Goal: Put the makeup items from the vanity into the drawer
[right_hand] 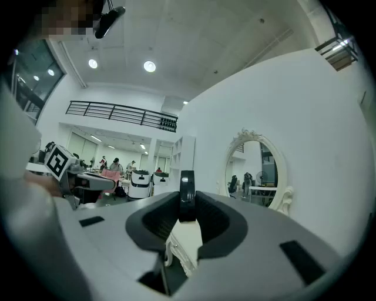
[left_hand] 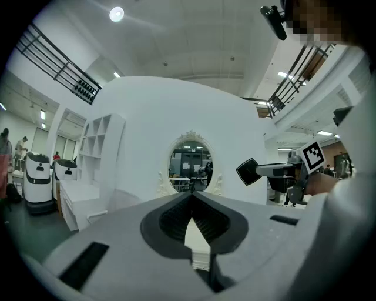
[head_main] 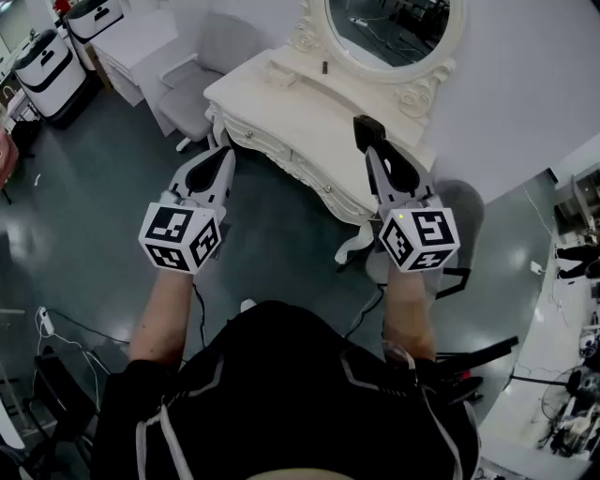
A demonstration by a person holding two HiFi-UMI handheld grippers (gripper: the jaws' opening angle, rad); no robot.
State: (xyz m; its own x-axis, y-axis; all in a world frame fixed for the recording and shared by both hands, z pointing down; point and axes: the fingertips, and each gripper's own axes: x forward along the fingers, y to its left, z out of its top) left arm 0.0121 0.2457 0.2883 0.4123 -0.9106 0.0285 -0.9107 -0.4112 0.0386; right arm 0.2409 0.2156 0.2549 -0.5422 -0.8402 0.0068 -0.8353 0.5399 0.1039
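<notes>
Head view: compact held in the right gripper, drawers ahead and lower

The right gripper (head_main: 371,141) is clamped on a flat black square compact case (head_main: 366,125) and is held level over the near edge of the white carved vanity table (head_main: 281,98). The drawer fronts (head_main: 281,157) run along the side of the vanity table that faces the person. In this view they sit lower than the compact case and to its left. They look closed, so a drawer probably has to be pulled out first. The left gripper (head_main: 223,157), jaws together on nothing, hangs near the table's left front corner and is the nearer of the two to those fronts. A small dark item (head_main: 324,67) lies on the tabletop below the oval mirror (head_main: 394,28), well apart from both grippers.

The right gripper view shows the compact case edge-on and upright between the pads, its long axis vertical. Only the left gripper view shows its broad square face, seen from the side. Only the head view shows the drawer fronts in full.
</notes>
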